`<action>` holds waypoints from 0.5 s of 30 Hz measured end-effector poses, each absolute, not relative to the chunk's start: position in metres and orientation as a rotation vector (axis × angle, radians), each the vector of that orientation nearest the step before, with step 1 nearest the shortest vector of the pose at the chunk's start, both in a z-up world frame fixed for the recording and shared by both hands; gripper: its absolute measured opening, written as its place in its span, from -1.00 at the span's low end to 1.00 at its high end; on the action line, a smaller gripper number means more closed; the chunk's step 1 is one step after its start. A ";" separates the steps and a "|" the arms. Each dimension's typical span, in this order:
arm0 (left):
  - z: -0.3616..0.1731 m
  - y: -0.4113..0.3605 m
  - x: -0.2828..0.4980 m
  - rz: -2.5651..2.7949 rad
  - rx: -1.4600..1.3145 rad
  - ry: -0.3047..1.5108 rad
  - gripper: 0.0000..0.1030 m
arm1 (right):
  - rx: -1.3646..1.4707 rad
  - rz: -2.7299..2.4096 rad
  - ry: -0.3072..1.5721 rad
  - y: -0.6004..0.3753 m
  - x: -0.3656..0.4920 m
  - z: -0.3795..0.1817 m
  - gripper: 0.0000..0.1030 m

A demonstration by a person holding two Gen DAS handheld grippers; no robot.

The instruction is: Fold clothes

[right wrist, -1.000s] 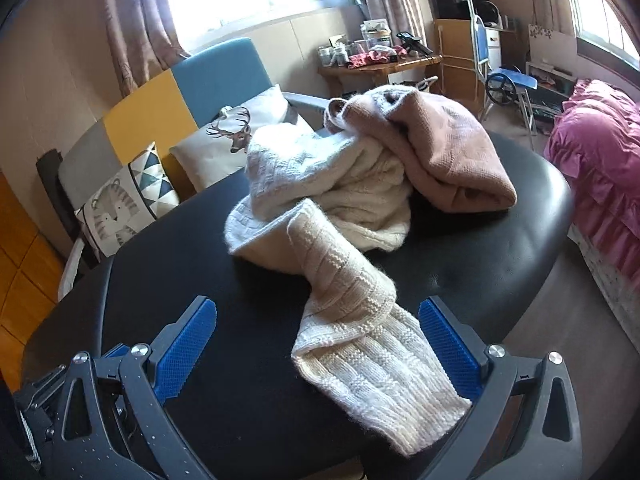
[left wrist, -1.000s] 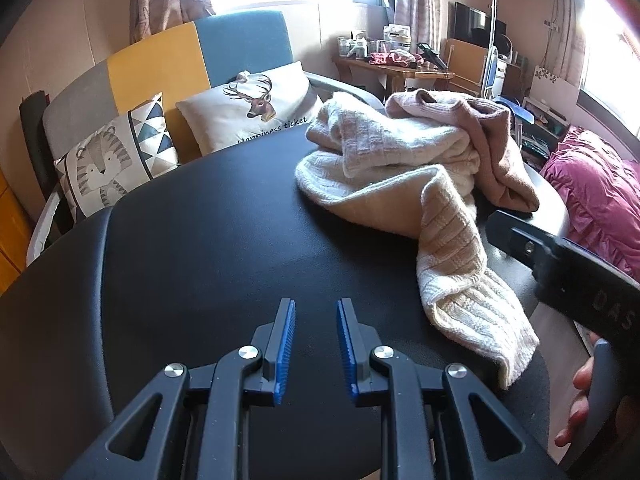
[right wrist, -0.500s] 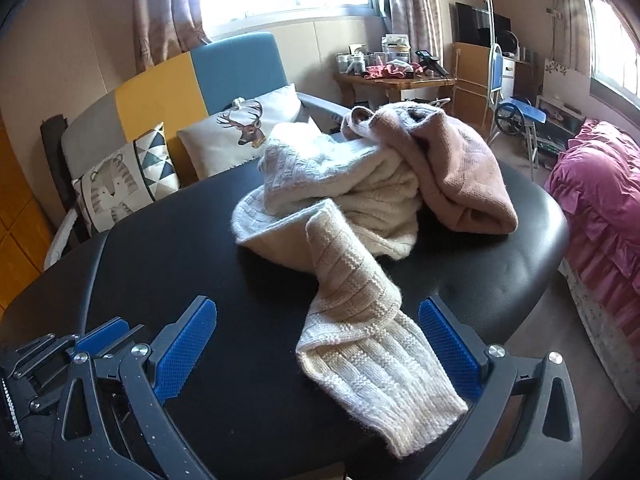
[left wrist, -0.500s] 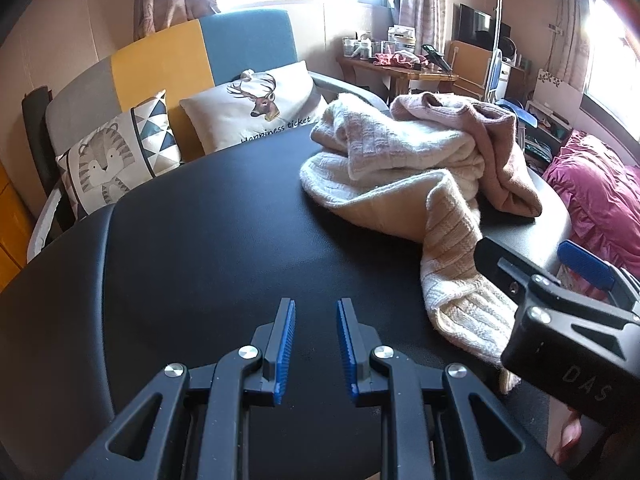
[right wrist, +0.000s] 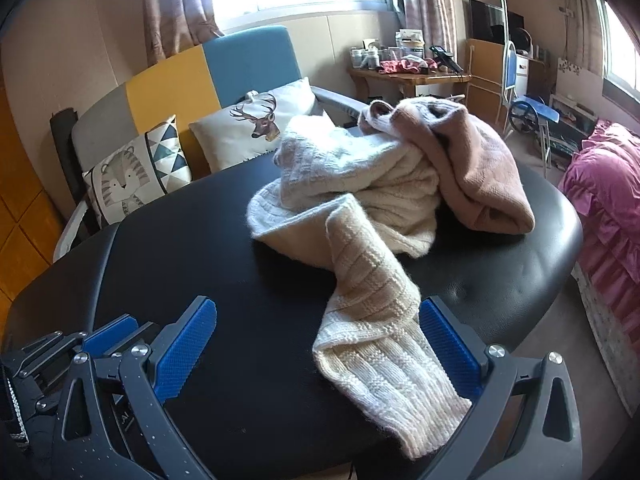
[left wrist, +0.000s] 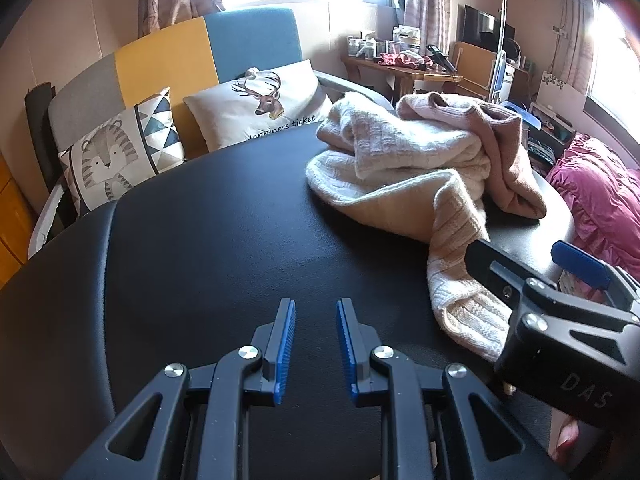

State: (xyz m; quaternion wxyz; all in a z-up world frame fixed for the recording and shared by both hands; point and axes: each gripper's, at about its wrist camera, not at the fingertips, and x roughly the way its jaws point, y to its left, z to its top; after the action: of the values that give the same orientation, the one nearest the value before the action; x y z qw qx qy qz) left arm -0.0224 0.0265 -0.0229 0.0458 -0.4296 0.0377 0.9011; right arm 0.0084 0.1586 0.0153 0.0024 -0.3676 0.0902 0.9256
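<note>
The jaws of the left gripper (left wrist: 314, 344) are held a small way apart, and nothing is gripped between them; only the bare black counter (left wrist: 208, 248) is seen under them. The jaws of the right gripper (right wrist: 320, 354) are spread wide, and the sleeve end of the cream knitted sweater (right wrist: 360, 216) is lying between them, but it is not pinched. In the left wrist view the right gripper (left wrist: 560, 320) is seen just beside the sleeve, at the near right edge of the counter.

The rest of the cream sweater is bunched toward the far side of the counter, and a pink-brown sweater (right wrist: 472, 168) is piled against it on the right, touching it. The counter is dark, smooth and padded, with a rounded edge.

Behind the counter a sofa (left wrist: 168, 56) with grey, yellow and blue panels is seen, with a tiger cushion (left wrist: 116, 152) and a deer cushion (left wrist: 260, 108) on it. To the right of the counter a pink bedspread (right wrist: 608, 208) is visible, and beyond the counter a cluttered wooden desk (right wrist: 408, 74) stands under bright windows.

Compared with one second ago, the right gripper has been brought further forward over the sleeve, and more of it is now shown in the left wrist view. The clothes have not been moved.
</note>
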 end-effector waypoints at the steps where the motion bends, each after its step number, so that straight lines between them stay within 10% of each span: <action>1: -0.023 0.026 -0.022 2.751 -1.311 0.115 -0.59 | -1.146 2.904 0.283 0.159 0.008 0.015 1.00; 15: -0.028 0.020 -0.034 2.745 -1.347 0.129 -0.59 | -1.145 2.929 0.165 0.164 -0.019 0.011 1.00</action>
State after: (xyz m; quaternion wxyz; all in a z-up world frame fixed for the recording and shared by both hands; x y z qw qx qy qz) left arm -0.0337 0.0195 -0.0280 0.0405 -0.4398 0.0422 0.8962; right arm -0.0192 0.1642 0.0110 -0.0035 -0.3636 0.0523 0.9301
